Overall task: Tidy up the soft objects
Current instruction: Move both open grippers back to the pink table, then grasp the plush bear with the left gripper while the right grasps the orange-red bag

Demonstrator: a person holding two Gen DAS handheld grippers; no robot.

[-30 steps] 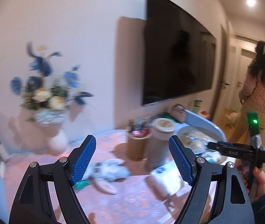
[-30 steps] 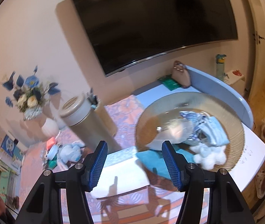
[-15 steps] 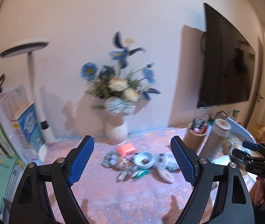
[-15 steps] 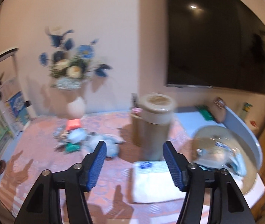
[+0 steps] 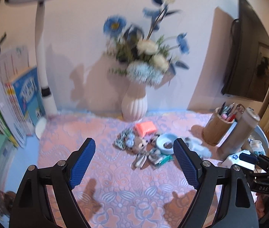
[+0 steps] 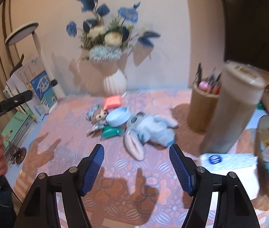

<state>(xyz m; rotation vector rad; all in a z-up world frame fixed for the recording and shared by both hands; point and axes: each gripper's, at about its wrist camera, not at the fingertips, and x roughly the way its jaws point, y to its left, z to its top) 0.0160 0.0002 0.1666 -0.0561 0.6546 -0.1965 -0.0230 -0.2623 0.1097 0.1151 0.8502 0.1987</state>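
A pile of soft things lies mid-table on the pink cloth: a pale blue plush rabbit [image 6: 151, 129], a small brown plush doll [image 6: 98, 116], a teal packet [image 6: 111, 131], an orange block [image 6: 112, 101] and a blue bowl [image 6: 118, 116]. The pile also shows in the left wrist view [image 5: 147, 146]. My left gripper [image 5: 134, 163] is open and empty, short of the pile. My right gripper [image 6: 136, 169] is open and empty, just in front of the rabbit. A woven basket [image 6: 267, 186] with soft items sits at the far right.
A white vase of blue flowers [image 5: 134, 106] stands behind the pile. A wooden pen holder [image 6: 200, 110] and a tall beige canister [image 6: 231, 110] stand right of it, a tissue pack [image 6: 227, 161] in front. Books [image 5: 11, 102] and a lamp [image 5: 43, 60] line the left.
Both grippers swung left from the basket and the TV towards the pile in front of the vase. Both stayed open and empty.
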